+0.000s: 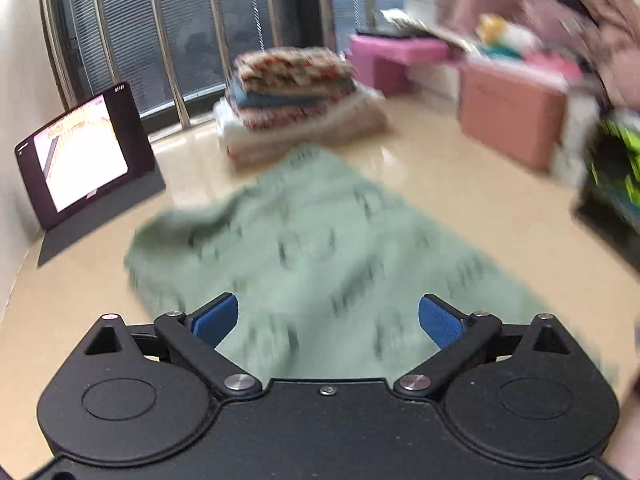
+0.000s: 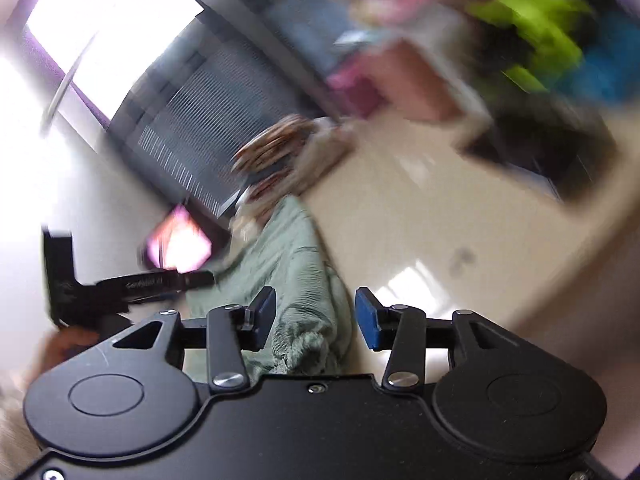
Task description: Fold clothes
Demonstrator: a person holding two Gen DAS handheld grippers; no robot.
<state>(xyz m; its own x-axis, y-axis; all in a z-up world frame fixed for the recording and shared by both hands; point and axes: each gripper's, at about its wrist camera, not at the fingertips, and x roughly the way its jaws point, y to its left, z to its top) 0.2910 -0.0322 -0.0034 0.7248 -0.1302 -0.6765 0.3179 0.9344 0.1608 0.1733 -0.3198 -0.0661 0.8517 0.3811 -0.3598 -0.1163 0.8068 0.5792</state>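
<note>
Two grippers, one garment, one stack.

Item 1: green garment (image 1: 320,248), pale green with a dark repeated print too blurred to read. It lies on the beige table (image 1: 460,200), spread loosely rather than squared up. Seen from the left wrist, its long axis runs away from the jaws toward the stack, near edge under the jaws, far tip close to the stack's foot.

Item 2: left gripper (image 1: 328,322). Jaws spread wide, nothing between the blue pads; the cloth lies straight ahead and below.

Item 3: right gripper (image 2: 316,316). Jaws apart, with a bunched ridge of the garment (image 2: 296,280) running up between them. Whether a pad touches the cloth is hard to say; this view is heavily smeared. The right gripper seems the nearer to a grasp.

Item 4: folded stack (image 1: 296,100) of patterned, blue and pale cloths, beyond the garment on the table.

Item 5: tablet (image 1: 84,160), propped at the left, screen lit, text unreadable.

Item 6: pink boxes (image 1: 508,120) at the right.

Writing: white lettering on the left gripper's handle in the right wrist view, illegible.
</note>
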